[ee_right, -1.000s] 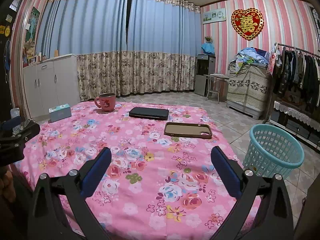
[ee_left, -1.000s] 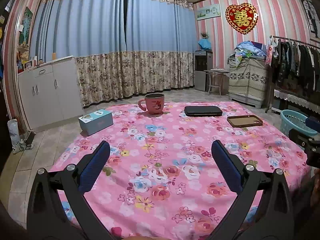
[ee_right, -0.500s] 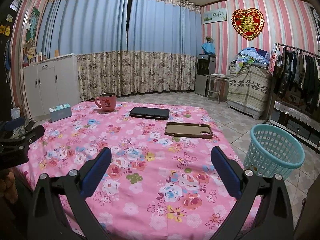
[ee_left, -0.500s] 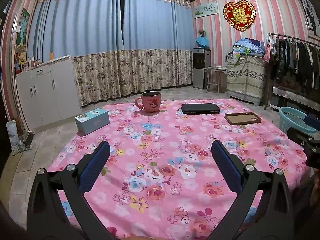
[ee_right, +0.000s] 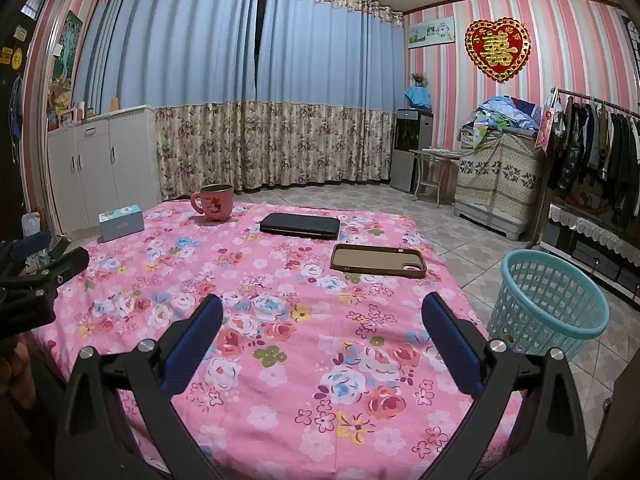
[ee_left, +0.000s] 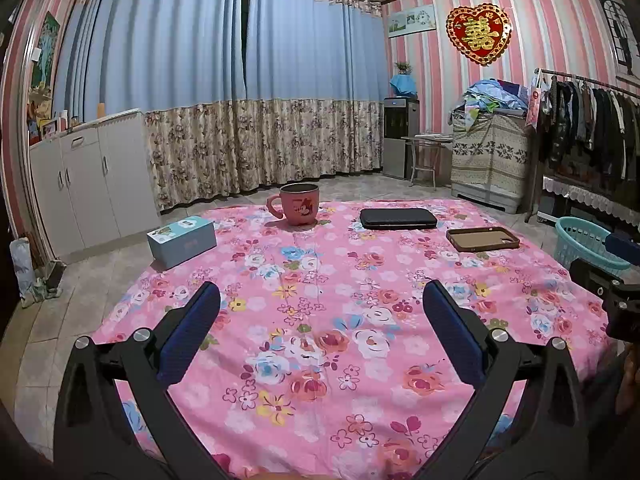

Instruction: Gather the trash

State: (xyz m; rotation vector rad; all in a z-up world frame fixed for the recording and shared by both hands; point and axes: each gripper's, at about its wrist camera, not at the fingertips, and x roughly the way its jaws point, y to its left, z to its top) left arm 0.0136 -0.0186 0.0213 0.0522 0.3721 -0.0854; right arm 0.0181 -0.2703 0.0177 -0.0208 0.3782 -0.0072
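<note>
Both tongs, left (ee_left: 320,304) and right (ee_right: 322,312), gape wide, empty, basket (ee_right: 548,304) beside right.

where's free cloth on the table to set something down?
The near half of the tablecloth, from both grippers' fingers up to the phone case, is bare. There is also a strip between the tissue box and the black case. The far edge is crowded: box, mug, black case.
</note>
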